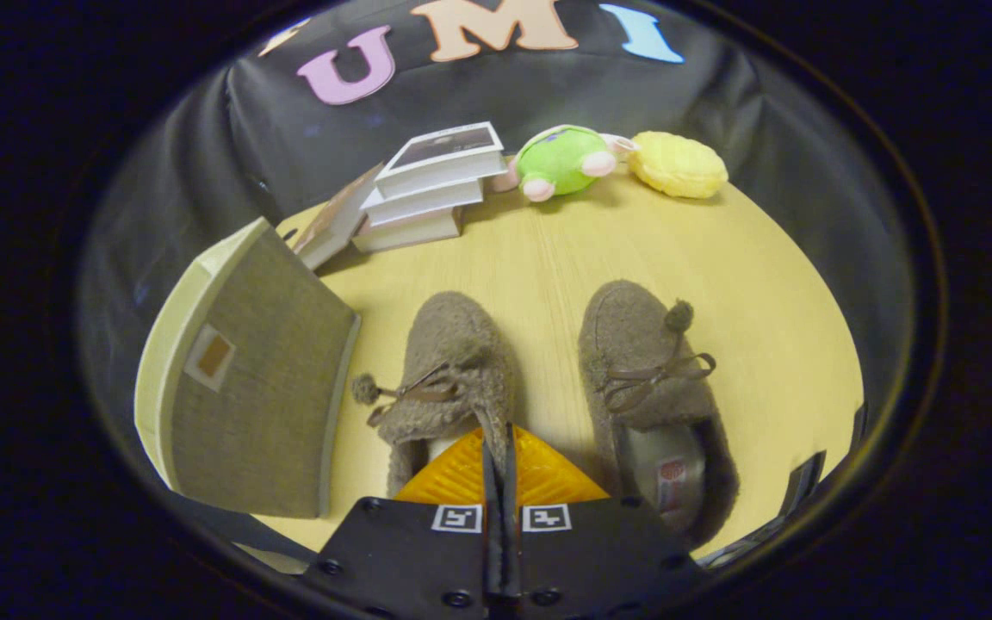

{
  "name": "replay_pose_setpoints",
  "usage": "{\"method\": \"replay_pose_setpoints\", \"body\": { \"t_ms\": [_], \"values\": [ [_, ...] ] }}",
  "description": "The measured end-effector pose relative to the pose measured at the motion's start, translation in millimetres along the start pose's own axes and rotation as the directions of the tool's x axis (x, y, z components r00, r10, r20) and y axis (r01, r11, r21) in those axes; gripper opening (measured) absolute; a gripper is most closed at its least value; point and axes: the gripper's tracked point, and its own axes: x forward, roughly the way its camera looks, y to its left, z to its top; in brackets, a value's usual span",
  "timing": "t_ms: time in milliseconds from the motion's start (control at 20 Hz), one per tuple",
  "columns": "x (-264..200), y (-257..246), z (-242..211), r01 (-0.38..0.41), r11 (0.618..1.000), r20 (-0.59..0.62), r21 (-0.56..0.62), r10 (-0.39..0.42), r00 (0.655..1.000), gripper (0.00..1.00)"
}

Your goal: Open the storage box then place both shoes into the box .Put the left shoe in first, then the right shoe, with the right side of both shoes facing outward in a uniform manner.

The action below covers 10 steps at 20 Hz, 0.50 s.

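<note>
Two shoes lie side by side on the table (763, 284), toes pointing away from the gripper (499, 448). The left shoe (449, 370) sits just ahead of the fingers, which are pressed together over the rim of its opening; the right shoe (651, 387) lies to its right, apart from it. The storage box (246, 387) stands left of the left shoe. Behind it is a stack of books (431, 185), and right of the books lie two plush toys (616, 164), touching each other.

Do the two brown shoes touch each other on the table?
Apart. In the gripper view, bare table shows between the left shoe and the right shoe. The gripper is shut on the left shoe's rim.
</note>
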Motion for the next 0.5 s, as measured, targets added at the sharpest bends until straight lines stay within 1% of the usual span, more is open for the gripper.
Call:
{"method": "replay_pose_setpoints", "body": {
  "t_ms": [100, 300, 500],
  "values": [
    [-14, 9, 11, -0.008, 0.999, 0.009, 0.049, 0.008, 1.0, 0.03],
    [-47, 35, 33, -0.049, 0.985, 0.038, 0.166, 0.043, 0.998, 0.03],
    [-78, 65, 54, -0.087, 0.975, 0.082, 0.206, 0.071, 0.994, 0.03]
  ]
}}
